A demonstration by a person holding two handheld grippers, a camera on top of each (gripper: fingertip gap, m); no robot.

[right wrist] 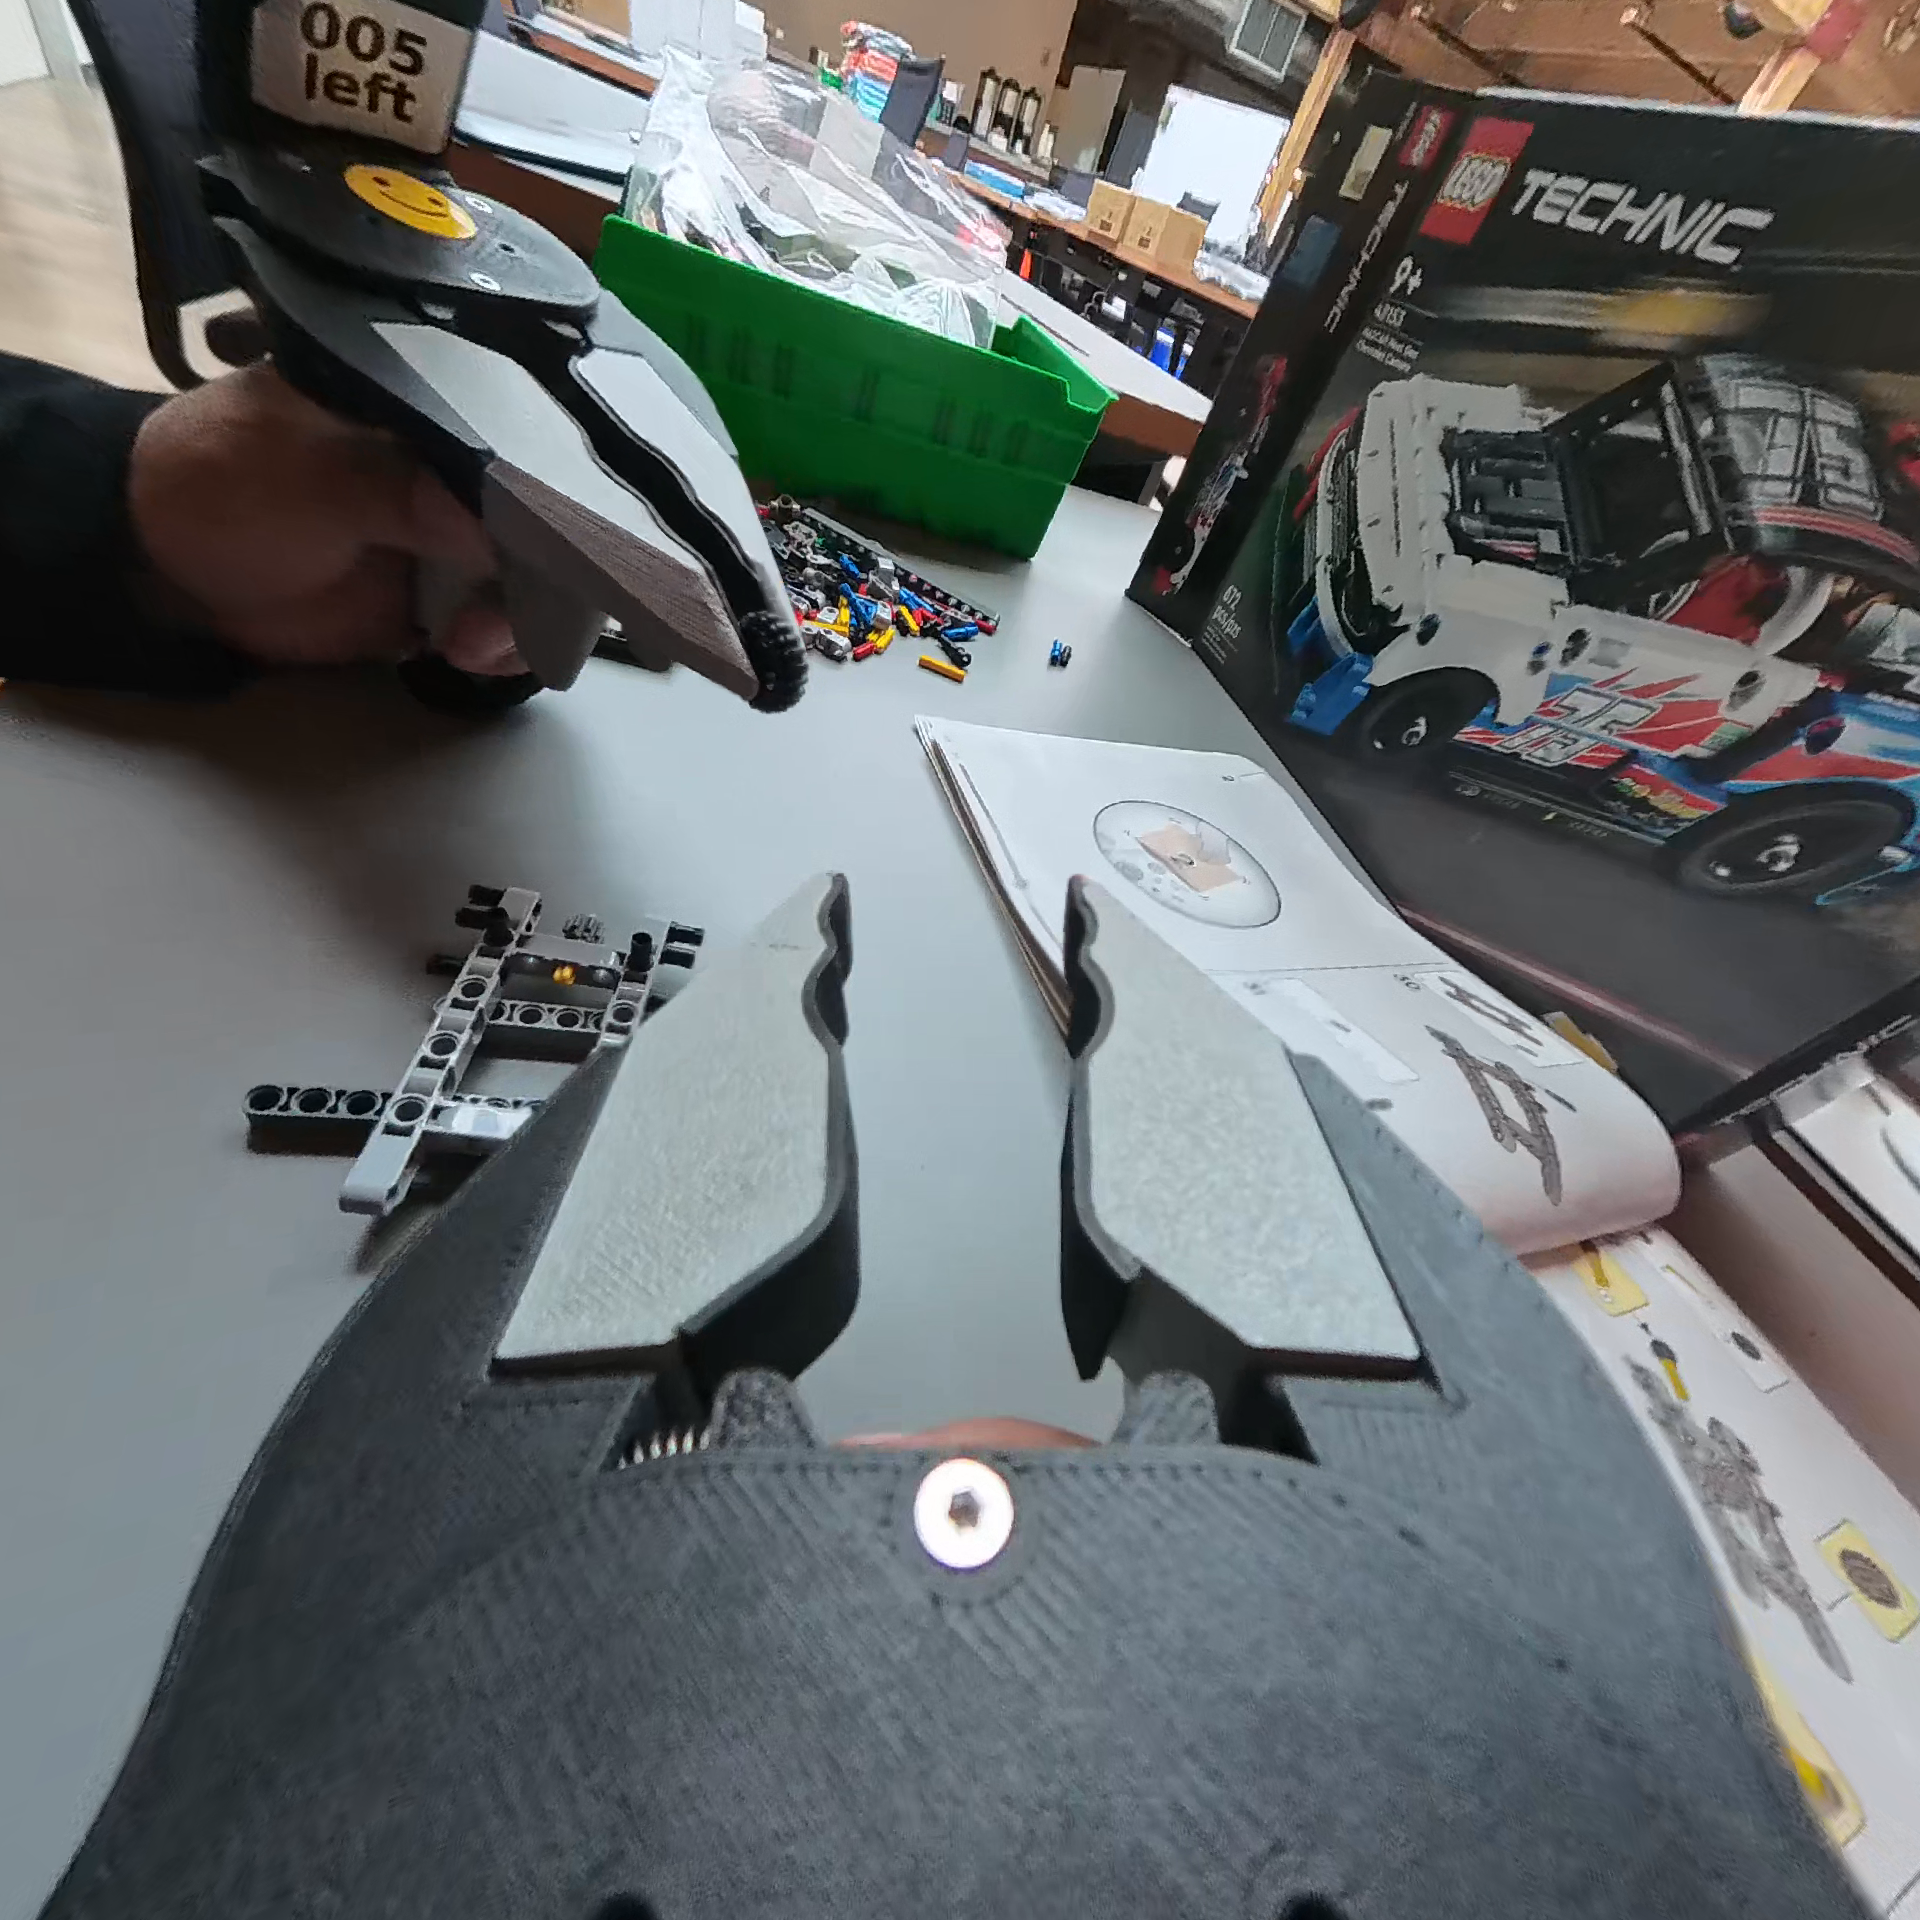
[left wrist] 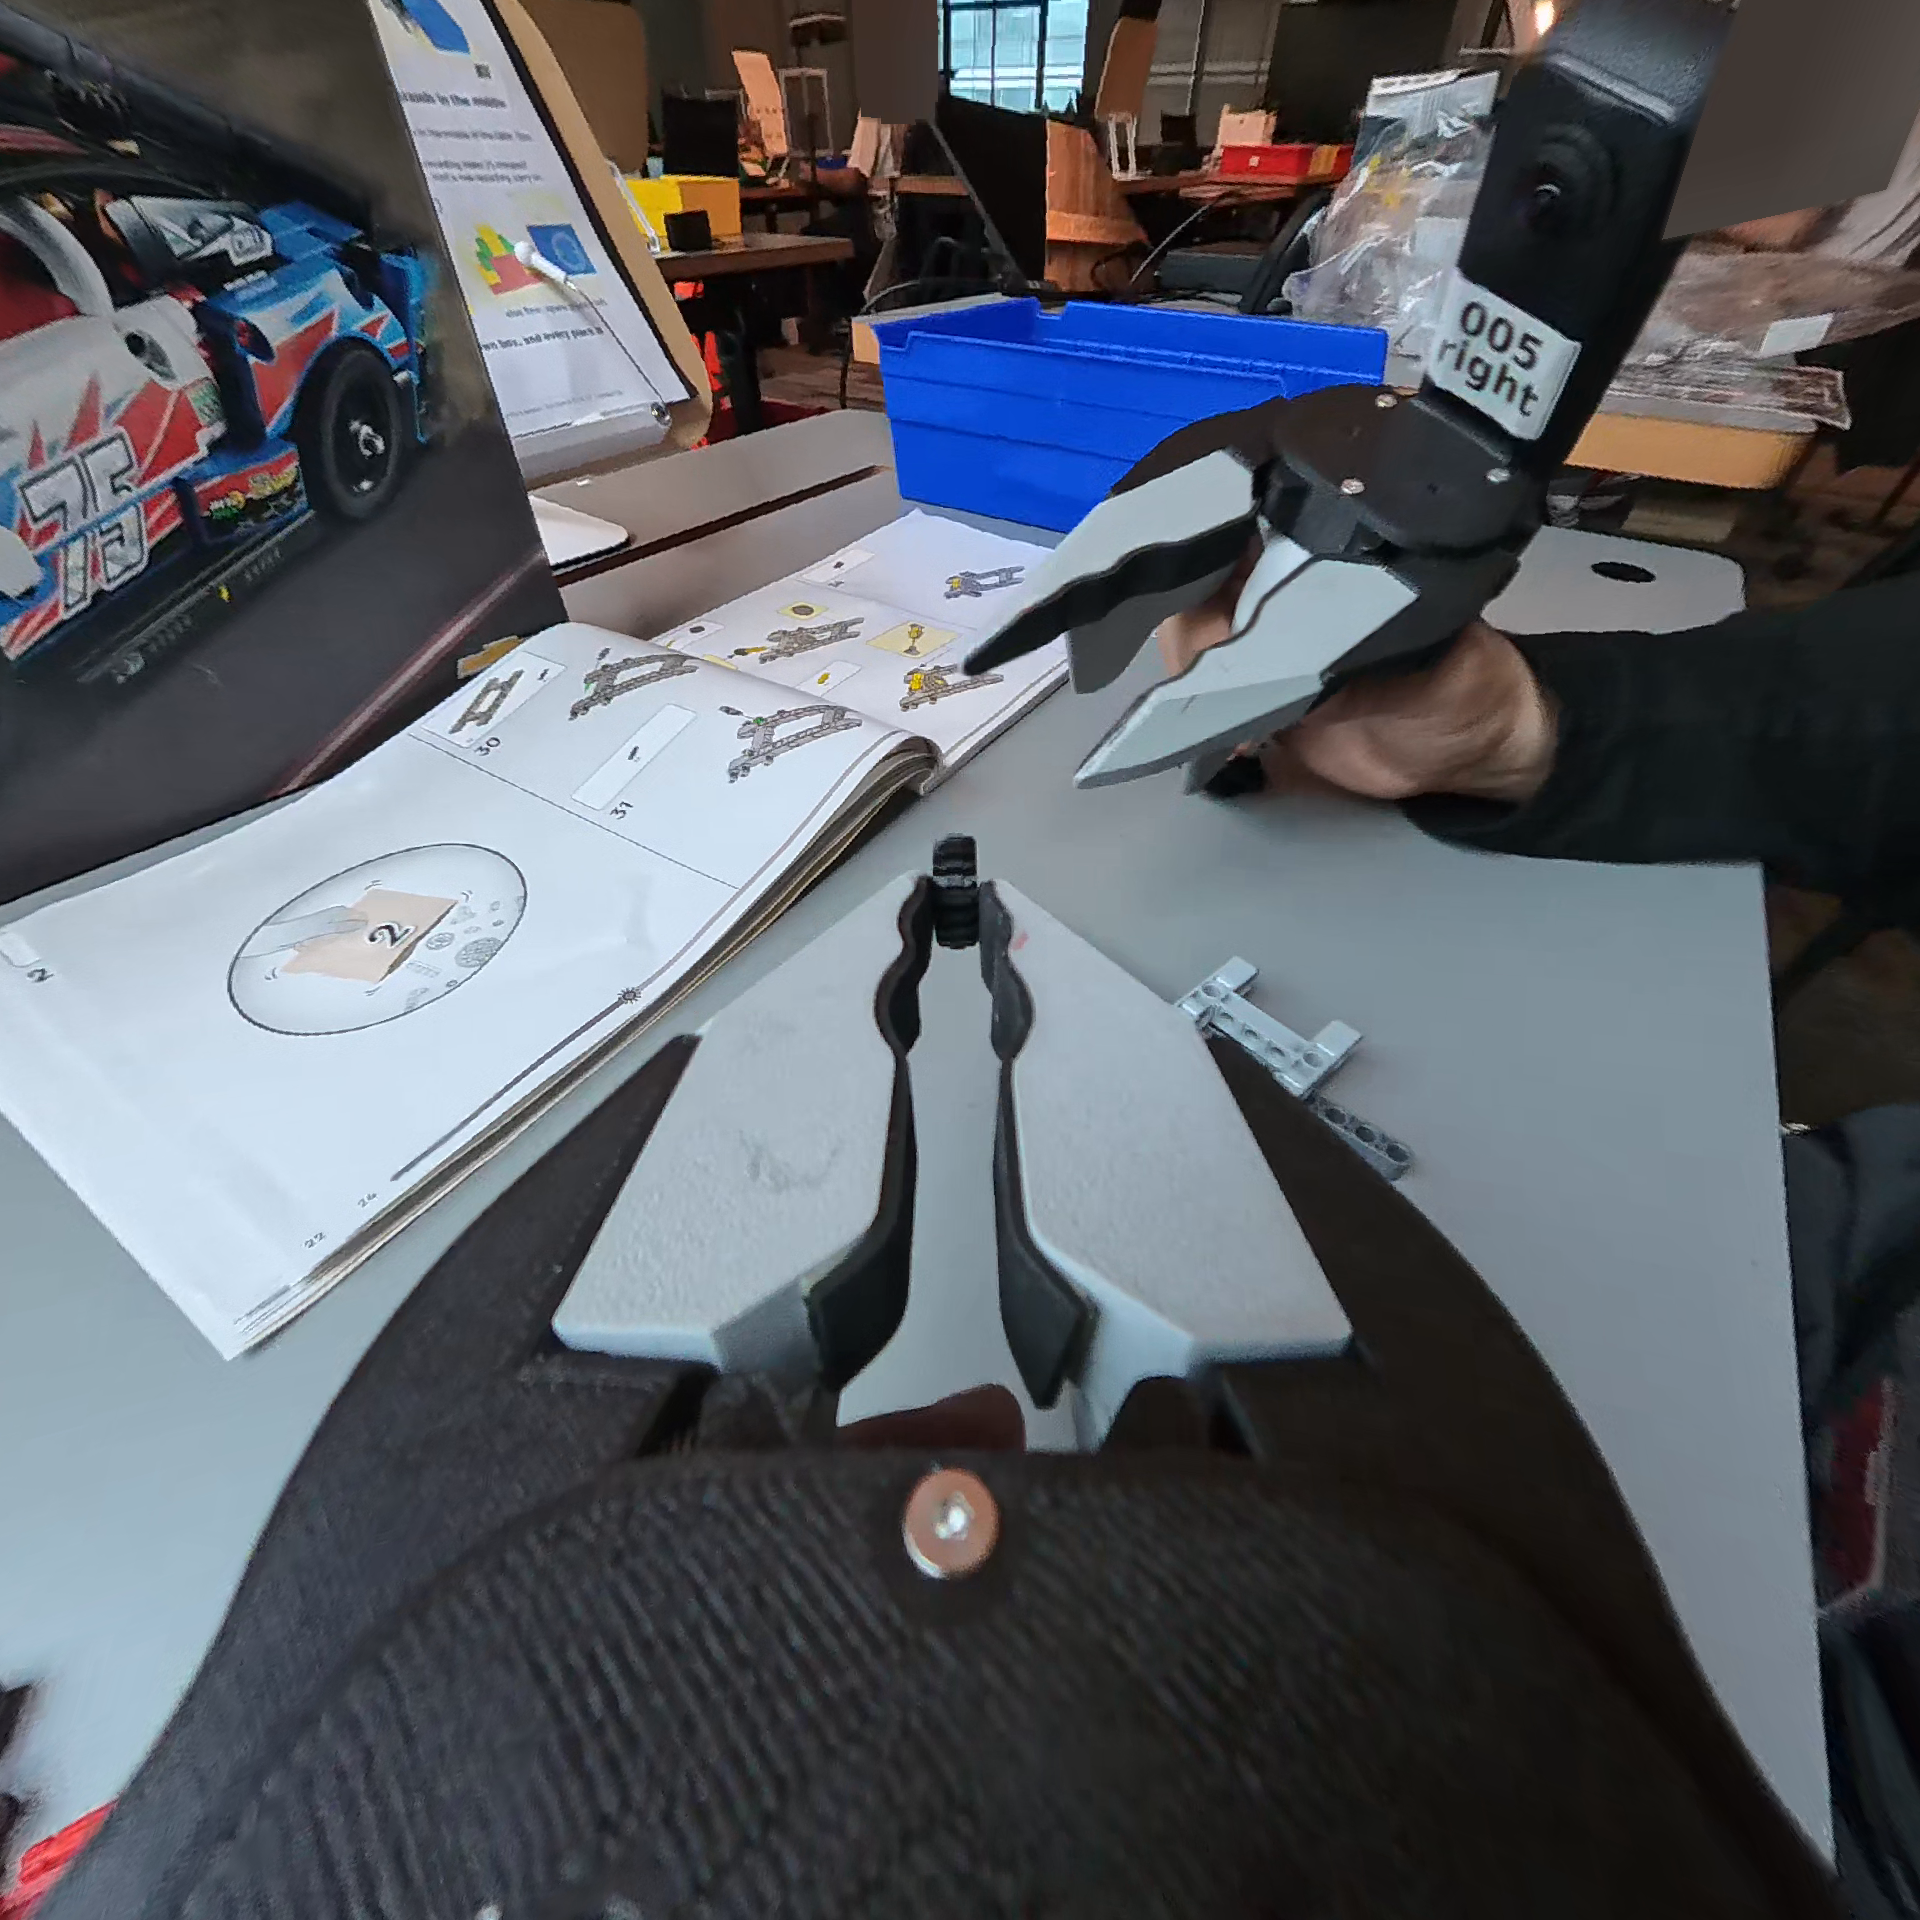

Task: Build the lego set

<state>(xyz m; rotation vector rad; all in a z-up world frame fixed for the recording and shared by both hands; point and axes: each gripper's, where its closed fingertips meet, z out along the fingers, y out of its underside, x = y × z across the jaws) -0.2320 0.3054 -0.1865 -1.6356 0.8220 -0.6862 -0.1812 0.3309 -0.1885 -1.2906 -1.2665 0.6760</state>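
Left wrist view shows the left gripper (left wrist: 956, 904) closed on a small black gear (left wrist: 956, 896), pinched at the very tips and held above the grey counter (left wrist: 1351, 894). In the right wrist view that gear (right wrist: 777, 661) shows as a toothed disc, edge-on between the pads. The right gripper (right wrist: 951, 961) hangs over the counter with its jaws parted and nothing between them. The grey beam frame (right wrist: 509, 1023), the part-built assembly, lies flat on the counter to the left of the right gripper, with black pins sticking out along its far edge and one long dark beam crossing beneath it. The open instruction booklet (left wrist: 499, 894) lies beside it, the set's box (right wrist: 1621, 540) stands behind that, and a pile of loose pieces (right wrist: 883, 613) sits before the green bin (right wrist: 883, 416). The gear looks light, hard and slick; held by its faces at the tips it could twist or pop out, so a square, firm pinch seems wise. The frame is probably stiff but light, likely to slide when pushed; gripping a long side beam, clear of the pins, would steady it.
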